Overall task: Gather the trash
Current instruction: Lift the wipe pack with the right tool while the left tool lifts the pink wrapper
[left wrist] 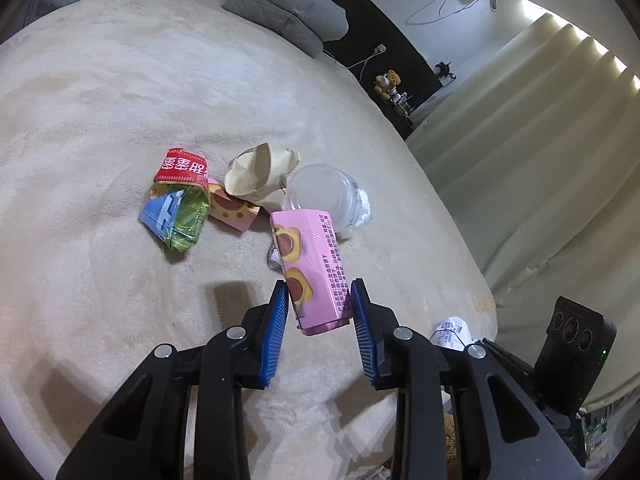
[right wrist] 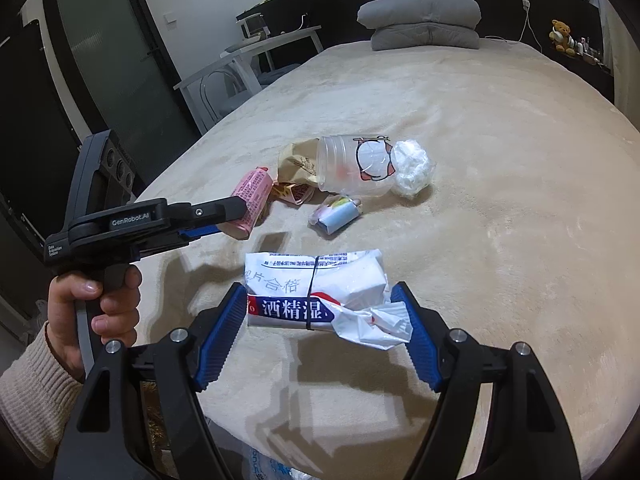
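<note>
The left tool (left wrist: 319,300) pinches a pink snack box (left wrist: 310,272) between its blue pads, the box lifted off the beige bed (left wrist: 100,120) and tilted, its shadow on the blanket below. In the right wrist view the same box (right wrist: 252,204) juts from that tool (right wrist: 230,220), which a hand (right wrist: 94,300) in a cream knitted sleeve grips by the handle at the left. The right tool (right wrist: 320,308) clamps a white wet-wipe packet (right wrist: 316,292) with a blue and red label, a pad pressing on each end, near the bed's near edge. Farther up the bed lies the remaining trash in a loose cluster: a red and green wrapper (left wrist: 180,196), a second pink box (left wrist: 232,210) just beside it, a crumpled brown paper bag (left wrist: 260,174), a clear plastic jar (right wrist: 354,166) on its side, and a wadded clear plastic film (right wrist: 412,168) touching the jar's right end. Grey folded bedding (right wrist: 424,20) sits at the far end.
</note>
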Available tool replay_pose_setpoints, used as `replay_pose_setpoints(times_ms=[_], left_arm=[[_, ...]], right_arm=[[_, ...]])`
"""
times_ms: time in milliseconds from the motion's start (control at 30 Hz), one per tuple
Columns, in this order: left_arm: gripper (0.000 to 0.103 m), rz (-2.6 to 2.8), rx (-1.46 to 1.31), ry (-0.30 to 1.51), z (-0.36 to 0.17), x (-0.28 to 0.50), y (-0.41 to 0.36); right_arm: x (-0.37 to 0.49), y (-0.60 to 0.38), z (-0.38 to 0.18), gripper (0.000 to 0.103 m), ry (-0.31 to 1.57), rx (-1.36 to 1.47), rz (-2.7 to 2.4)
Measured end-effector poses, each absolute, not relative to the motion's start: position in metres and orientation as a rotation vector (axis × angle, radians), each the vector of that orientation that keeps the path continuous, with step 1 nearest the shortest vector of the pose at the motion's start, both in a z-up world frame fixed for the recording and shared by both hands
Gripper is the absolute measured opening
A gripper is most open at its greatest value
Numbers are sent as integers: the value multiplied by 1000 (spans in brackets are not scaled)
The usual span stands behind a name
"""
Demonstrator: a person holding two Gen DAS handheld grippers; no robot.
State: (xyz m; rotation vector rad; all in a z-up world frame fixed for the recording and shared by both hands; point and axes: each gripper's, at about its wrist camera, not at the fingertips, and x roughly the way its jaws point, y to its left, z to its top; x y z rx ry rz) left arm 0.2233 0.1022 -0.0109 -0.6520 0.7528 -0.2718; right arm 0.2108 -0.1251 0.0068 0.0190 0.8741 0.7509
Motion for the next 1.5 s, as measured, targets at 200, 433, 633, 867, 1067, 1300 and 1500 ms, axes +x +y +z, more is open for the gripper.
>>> replay_pose_setpoints(times_ms=[200, 433, 633, 867, 1067, 1300, 1500], left_arm=[[31, -293, -642, 696, 6, 192, 90], [31, -304, -639, 614, 16, 150, 85], [31, -312, -643, 596, 11, 112, 74], [31, -327, -632, 571, 7, 66, 58], [31, -320, -630, 577, 0, 34, 46], [31, -329, -615, 589, -9, 5, 32], [31, -336, -607, 628, -22, -5, 22]], right_arm=[[193, -133, 12, 74, 835, 27, 738], [158, -143, 16, 74, 759, 6, 730], [124, -150, 14, 74, 734, 3, 728], [89, -159, 11, 74, 731, 35, 727], [61, -169, 2, 74, 747, 44, 722], [37, -178, -7, 74, 777, 57, 729], [31, -171, -14, 74, 804, 47, 758]])
